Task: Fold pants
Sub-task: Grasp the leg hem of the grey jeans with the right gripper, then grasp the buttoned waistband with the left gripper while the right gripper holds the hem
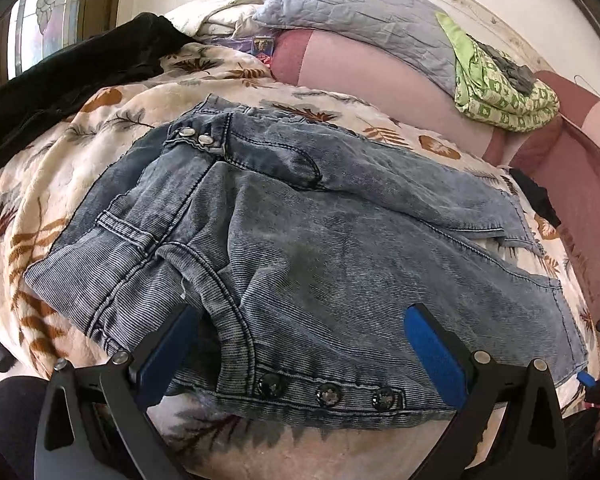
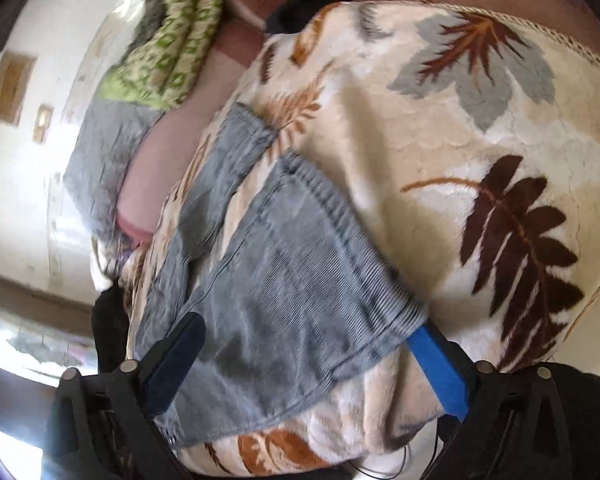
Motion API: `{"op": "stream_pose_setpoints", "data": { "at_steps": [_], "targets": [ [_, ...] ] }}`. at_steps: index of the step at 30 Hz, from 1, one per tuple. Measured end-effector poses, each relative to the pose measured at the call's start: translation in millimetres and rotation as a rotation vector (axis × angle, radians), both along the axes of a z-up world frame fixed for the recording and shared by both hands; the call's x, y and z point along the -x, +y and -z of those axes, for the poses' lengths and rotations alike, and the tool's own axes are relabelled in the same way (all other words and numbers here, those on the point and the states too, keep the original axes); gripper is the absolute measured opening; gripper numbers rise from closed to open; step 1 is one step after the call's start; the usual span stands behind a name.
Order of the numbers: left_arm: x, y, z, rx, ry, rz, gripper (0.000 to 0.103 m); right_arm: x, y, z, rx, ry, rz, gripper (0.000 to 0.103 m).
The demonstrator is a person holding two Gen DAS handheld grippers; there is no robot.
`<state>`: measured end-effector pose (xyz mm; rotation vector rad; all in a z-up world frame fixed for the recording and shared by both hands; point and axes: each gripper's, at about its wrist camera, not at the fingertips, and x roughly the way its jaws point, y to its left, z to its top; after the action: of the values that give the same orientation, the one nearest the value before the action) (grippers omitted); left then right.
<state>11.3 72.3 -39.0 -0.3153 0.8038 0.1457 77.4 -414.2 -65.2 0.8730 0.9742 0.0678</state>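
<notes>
The grey-blue denim pants [image 1: 300, 248] lie folded on a cream blanket with leaf prints [image 1: 32, 184]. Their waistband with dark buttons runs along the near edge. My left gripper [image 1: 304, 348] is open, its blue pads on either side of the near part of the pants, touching nothing that I can see. In the right wrist view the pants [image 2: 268, 280] run away from the camera. My right gripper [image 2: 312, 364] is open over their near end, with the cloth between the blue fingers [image 2: 440, 372]. The right gripper's tip also shows at the right edge of the left view [image 1: 592, 380].
A black garment [image 1: 72, 72] lies at the blanket's far left. A grey quilted pillow [image 1: 360, 12], a pink pillow [image 1: 364, 76] and a green patterned cloth [image 1: 500, 92] sit at the back. A dark item [image 2: 304, 4] lies beyond the blanket's far edge.
</notes>
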Motion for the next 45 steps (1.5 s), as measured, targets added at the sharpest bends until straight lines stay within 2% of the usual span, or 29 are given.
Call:
{"op": "stream_pose_setpoints", "data": {
  "at_steps": [1,3,4,5,6,7,9,12,13,14,15,16,18,20,22,24,27,28,31,32,33,34,35,36,37,40,42,43,45],
  "targets": [
    [0,2,0,0.003,0.000,-0.002,0.103,-1,-3,0,0.014,0.006,0.012,0.088],
    [-1,5,3,0.013,0.009,-0.011,0.103,-6,-1,-8,0.100,0.017,0.000,0.063],
    [-1,7,4,0.017,0.010,-0.013,0.103,-10,2,-11,0.158,0.037,-0.023,0.031],
    [-2,8,5,0.021,0.011,-0.015,0.103,-12,5,-14,0.192,0.055,-0.041,0.024],
    [-2,9,6,0.023,0.015,-0.017,0.103,-14,7,-16,0.225,0.059,-0.061,0.023],
    [-2,8,6,0.018,0.017,-0.017,0.103,-15,13,-24,0.304,0.055,-0.087,0.018],
    [-2,5,7,-0.008,0.022,-0.015,0.103,-12,27,-45,0.473,0.000,-0.124,0.017],
    [-2,-1,7,-0.045,0.022,-0.007,0.103,-5,39,-62,0.619,-0.062,-0.153,0.017],
    [-2,-2,6,-0.053,0.021,-0.007,0.103,-6,39,-57,0.644,-0.048,-0.165,0.017],
    [-3,-3,7,-0.060,0.024,-0.006,0.103,-13,42,-42,0.685,0.014,-0.209,0.020],
    [-4,-4,7,-0.068,0.032,-0.006,0.103,-22,44,-21,0.696,0.109,-0.265,0.024],
    [-4,-4,7,-0.074,0.040,-0.004,0.103,-23,40,-17,0.669,0.124,-0.261,0.027],
    [-3,-6,0,-0.100,0.041,0.012,0.103,-22,35,-40,0.650,0.059,-0.254,0.039],
    [0,-6,-14,-0.129,0.009,0.012,0.103,-23,24,-71,0.641,-0.013,-0.186,0.069],
    [-1,-4,-26,-0.151,-0.018,0.019,0.103,-37,21,-92,0.626,-0.100,-0.188,0.076],
    [-8,3,-35,-0.181,-0.033,0.020,0.103,-66,23,-94,0.580,-0.103,-0.243,0.076],
    [-22,28,-37,-0.189,-0.019,-0.034,0.103,-122,29,-75,0.482,-0.078,-0.315,0.076],
    [-25,39,-37,-0.175,-0.013,-0.064,0.103,-130,34,-68,0.482,-0.057,-0.320,0.076],
    [-24,83,-30,-0.050,0.011,-0.165,0.103,-165,40,-33,0.540,0.072,-0.345,0.076],
    [-24,89,-25,-0.024,0.022,-0.177,0.103,-172,43,-15,0.541,0.139,-0.372,0.065],
    [-25,98,-15,0.001,0.058,-0.186,0.103,-174,44,-6,0.548,0.166,-0.383,0.062],
    [-28,104,-1,0.006,0.119,-0.190,0.103,-174,50,-6,0.599,0.150,-0.389,0.056],
    [-32,108,12,0.001,0.183,-0.187,0.102,-172,56,-11,0.634,0.137,-0.411,0.037],
    [-34,106,16,-0.031,0.191,-0.170,0.102,-170,61,-16,0.643,0.124,-0.419,0.024],
    [-34,99,15,-0.097,0.184,-0.157,0.102,-169,66,-22,0.677,0.115,-0.419,0.019],
    [-35,92,17,-0.145,0.187,-0.151,0.099,-155,95,-53,0.924,-0.006,-0.419,0.019],
    [-34,94,18,-0.140,0.183,-0.153,0.099,-153,106,-64,0.996,-0.055,-0.397,0.019],
    [-34,93,18,-0.141,0.183,-0.153,0.099,-152,112,-61,1.036,-0.061,-0.392,0.019],
    [-33,93,19,-0.153,0.180,-0.153,0.099,-159,120,-30,1.151,0.030,-0.442,0.028]
  ]
}}
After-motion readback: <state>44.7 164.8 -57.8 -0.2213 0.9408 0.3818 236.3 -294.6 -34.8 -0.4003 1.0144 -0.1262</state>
